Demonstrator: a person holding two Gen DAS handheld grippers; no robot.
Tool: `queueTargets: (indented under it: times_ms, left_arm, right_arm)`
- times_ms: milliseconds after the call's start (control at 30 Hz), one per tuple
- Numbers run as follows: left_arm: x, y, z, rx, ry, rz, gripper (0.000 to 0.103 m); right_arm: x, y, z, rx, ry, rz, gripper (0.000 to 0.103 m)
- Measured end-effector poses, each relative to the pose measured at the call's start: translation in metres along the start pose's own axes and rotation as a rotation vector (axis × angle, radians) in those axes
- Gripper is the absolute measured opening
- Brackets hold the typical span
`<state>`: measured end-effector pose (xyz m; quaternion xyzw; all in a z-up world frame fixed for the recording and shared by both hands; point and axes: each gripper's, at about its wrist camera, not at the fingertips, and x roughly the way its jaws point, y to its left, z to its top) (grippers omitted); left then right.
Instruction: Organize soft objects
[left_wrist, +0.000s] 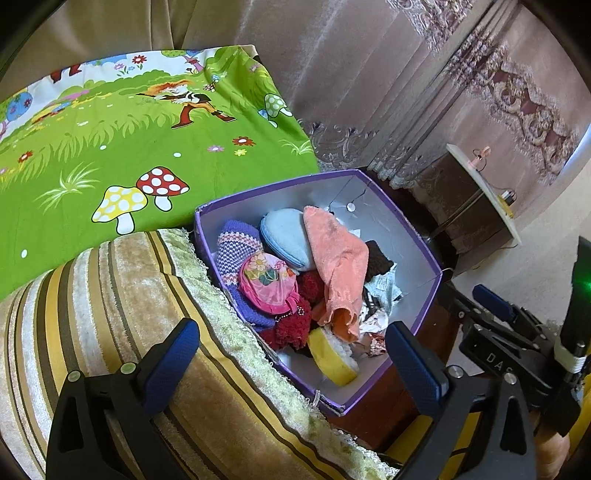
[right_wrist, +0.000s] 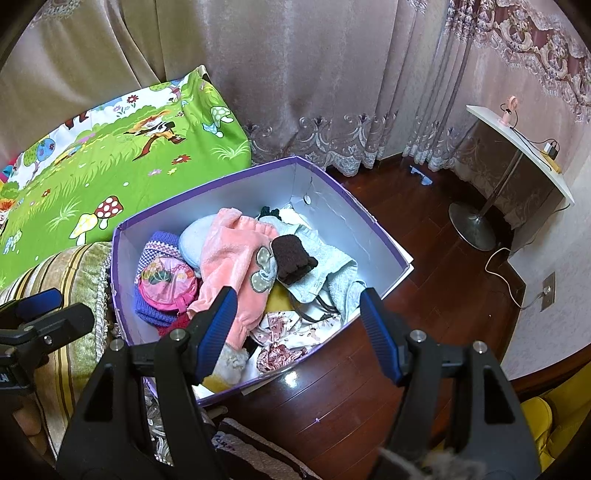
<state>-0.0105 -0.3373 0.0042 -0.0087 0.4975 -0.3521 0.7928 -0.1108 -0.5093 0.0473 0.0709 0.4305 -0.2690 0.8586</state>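
Note:
A purple-rimmed cardboard box (left_wrist: 406, 240) (right_wrist: 354, 221) stands on the floor beside a bed, full of soft things. In it lie a peach towel (left_wrist: 340, 258) (right_wrist: 236, 258), a pink flowered pouch (left_wrist: 267, 282) (right_wrist: 166, 280), a knitted purple piece (left_wrist: 236, 243) (right_wrist: 159, 243), a pale blue round pad (left_wrist: 286, 234), a dark brown knit (right_wrist: 293, 260), a light blue towel (right_wrist: 332, 273) and a yellow sponge (left_wrist: 330, 360). My left gripper (left_wrist: 291, 354) is open and empty above the box's near corner. My right gripper (right_wrist: 297, 325) is open and empty over the box's front.
A bed with a green cartoon sheet (left_wrist: 110, 147) (right_wrist: 110, 166) and a striped gold cushion (left_wrist: 110, 295) lies left of the box. Curtains (right_wrist: 314, 92) hang behind. A round-based side table (right_wrist: 517, 155) stands at the right on dark wood floor (right_wrist: 424, 258).

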Motion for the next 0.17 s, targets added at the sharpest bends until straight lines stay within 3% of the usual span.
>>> queueTargets:
  times_ms: [167]
  left_arm:
    - [0.0002,-0.001,-0.0008,0.01,0.004,0.006,0.102]
  right_arm:
    - [0.0008,0.0002,0.0003,0.002,0.006,-0.002,0.072]
